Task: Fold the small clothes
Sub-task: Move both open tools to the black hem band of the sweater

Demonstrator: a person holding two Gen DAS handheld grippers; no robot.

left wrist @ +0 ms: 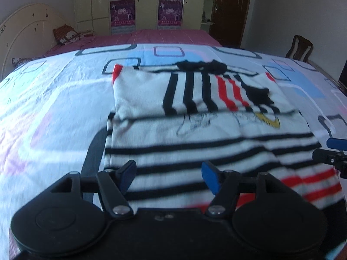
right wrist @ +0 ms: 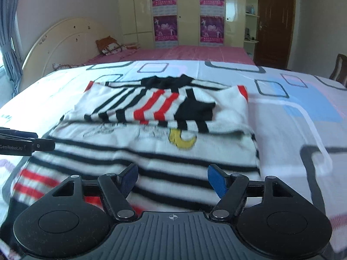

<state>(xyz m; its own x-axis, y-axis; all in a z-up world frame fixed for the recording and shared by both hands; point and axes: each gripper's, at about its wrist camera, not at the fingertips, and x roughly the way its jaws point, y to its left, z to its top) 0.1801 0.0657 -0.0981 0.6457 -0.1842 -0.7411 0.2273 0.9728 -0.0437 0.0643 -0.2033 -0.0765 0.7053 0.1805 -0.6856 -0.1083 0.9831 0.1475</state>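
While over striped shirt (left wrist: 195, 134), left gripper (left wrist: 170, 176), right gripper (right wrist: 173, 178) jaws wide, empty.

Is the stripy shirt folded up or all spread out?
Partly folded. The shirt's sleeves lie flat across its chest, and the bottom half is still spread out.

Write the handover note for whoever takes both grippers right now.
Left gripper: open, empty, over the near left part of the sweater.
Right gripper: open, empty, over its near right part.
Sweater: flat on the patterned sheet, collar at the far end.
Done: both sleeves folded across the chest.
Left: likely fold the near hem up toward the collar, then smooth it.
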